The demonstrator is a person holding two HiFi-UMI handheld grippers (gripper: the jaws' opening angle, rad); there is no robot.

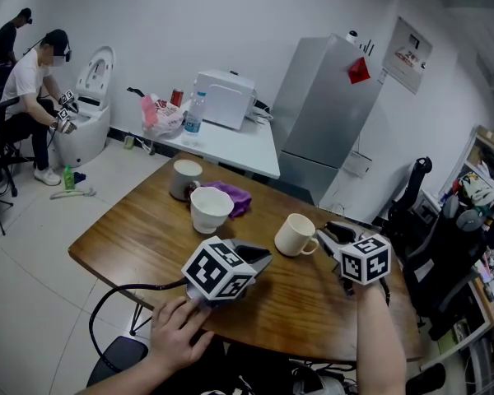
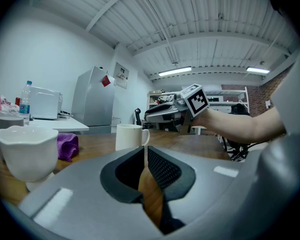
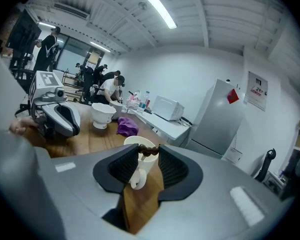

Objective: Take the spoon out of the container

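A white mug stands on the wooden table, and a spoon with a dark beaded handle rises from it. My right gripper reaches over the mug from its right side. Its jaw tips sit on either side of the handle's end and touch it. In the head view this gripper is right beside the mug's handle. My left gripper rests on the table in front of the mug, shut with nothing between the pads. From it the mug shows ahead.
A white bowl, a grey cup and a purple cloth sit on the far part of the table. Behind are a white table with a microwave, a silver fridge, and a black chair at right. A seated person is far left.
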